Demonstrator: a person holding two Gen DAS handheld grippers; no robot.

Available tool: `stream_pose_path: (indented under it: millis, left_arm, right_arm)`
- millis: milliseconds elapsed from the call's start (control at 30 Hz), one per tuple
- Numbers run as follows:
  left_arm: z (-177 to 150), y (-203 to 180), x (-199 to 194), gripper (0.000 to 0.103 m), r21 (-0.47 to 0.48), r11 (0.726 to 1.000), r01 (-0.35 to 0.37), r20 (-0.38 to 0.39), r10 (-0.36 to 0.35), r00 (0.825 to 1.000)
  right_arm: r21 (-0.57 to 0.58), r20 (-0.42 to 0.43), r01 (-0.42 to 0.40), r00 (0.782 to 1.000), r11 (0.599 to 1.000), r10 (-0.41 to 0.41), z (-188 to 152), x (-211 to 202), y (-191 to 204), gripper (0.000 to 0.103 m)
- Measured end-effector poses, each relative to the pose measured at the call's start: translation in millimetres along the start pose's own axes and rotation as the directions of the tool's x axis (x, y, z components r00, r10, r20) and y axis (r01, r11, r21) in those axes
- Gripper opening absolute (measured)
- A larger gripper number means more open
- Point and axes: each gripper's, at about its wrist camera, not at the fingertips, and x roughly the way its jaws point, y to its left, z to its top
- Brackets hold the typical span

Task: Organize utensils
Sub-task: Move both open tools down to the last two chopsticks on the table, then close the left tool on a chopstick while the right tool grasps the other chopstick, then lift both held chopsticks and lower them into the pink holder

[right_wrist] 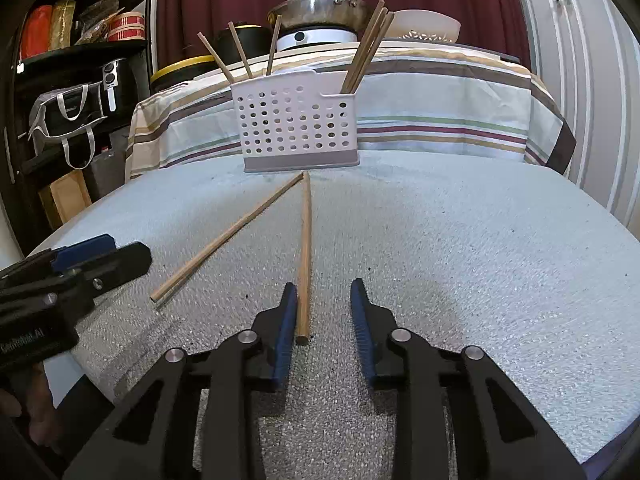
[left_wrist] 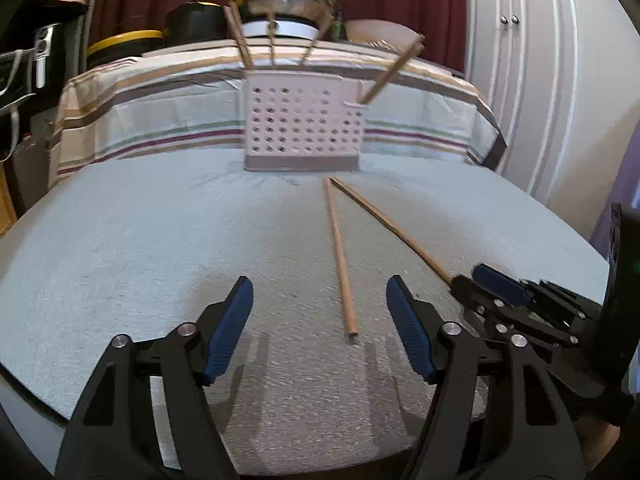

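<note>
A white perforated utensil holder (left_wrist: 304, 122) (right_wrist: 298, 122) stands at the far side of the grey mat, with several wooden chopsticks upright in it. Two loose chopsticks lie on the mat in a V. One chopstick (left_wrist: 340, 256) (right_wrist: 224, 240) lies with its near end between my left gripper's open fingers. My left gripper (left_wrist: 320, 292) (right_wrist: 100, 256) is open and empty. The other chopstick (right_wrist: 306, 252) (left_wrist: 392, 226) has its near end between my right gripper's fingers, beside the left pad. My right gripper (right_wrist: 324, 300) (left_wrist: 484, 280) is open around it.
A striped cloth (right_wrist: 440, 92) covers a raised surface behind the holder, with a steel pan (right_wrist: 320, 8) and a white bowl (right_wrist: 428, 24) on top. Black shelves with bags (right_wrist: 72, 80) stand at left. White cabinet doors (left_wrist: 540, 80) are at right.
</note>
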Motion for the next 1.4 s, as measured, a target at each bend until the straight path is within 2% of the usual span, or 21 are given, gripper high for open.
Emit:
stream_pose_path:
  millis: [233,500,633,700,967,1400]
  left_arm:
    - [-6.7,-12.0,16.5,0.047,0.033,0.999,0.011,-0.051,-0.01,0.999]
    - [-5.9,-10.9,24.6,0.018,0.046,0.999,-0.011,-0.053,0.013,0.998]
    - [-6.4,-9.7,25.2,0.007,0.05,0.999,-0.009,-0.046,0.011,0.999]
    - [-6.2,-8.8,25.5,0.007,0.051,0.999,-0.007,-0.045,0.009,0.999]
    - [-1.3,-3.6,15.1,0.006,0.053,0.998,-0.014,-0.004,0.014,1.0]
    - [26.7,5.8,-21.5,0.006,0.061,0.996,-0.062,0.121,0.055,0.991]
  right_arm:
    - [0.003,0.002,-0.007,1.0,1.0,0.007,0.0,0.0,-1.8,0.025]
    - [-0.013,0.009,-0.011,1.0,1.0,0.011,-0.2,0.5,1.0,0.025]
    - [-0.013,0.007,-0.032,0.999,0.999,0.032,-0.9,0.5,1.5,0.011]
    - [-0.02,0.006,-0.039,0.999,0.999,0.039,-0.5,0.3,3.7,0.007]
    - [-0.007,0.023,-0.041,0.999,0.999,0.041,3.8,-5.2,1.1,0.007]
    - [-0.052,0.127,-0.033,0.991,0.998,0.039,36.3,-35.2,4.5,0.007]
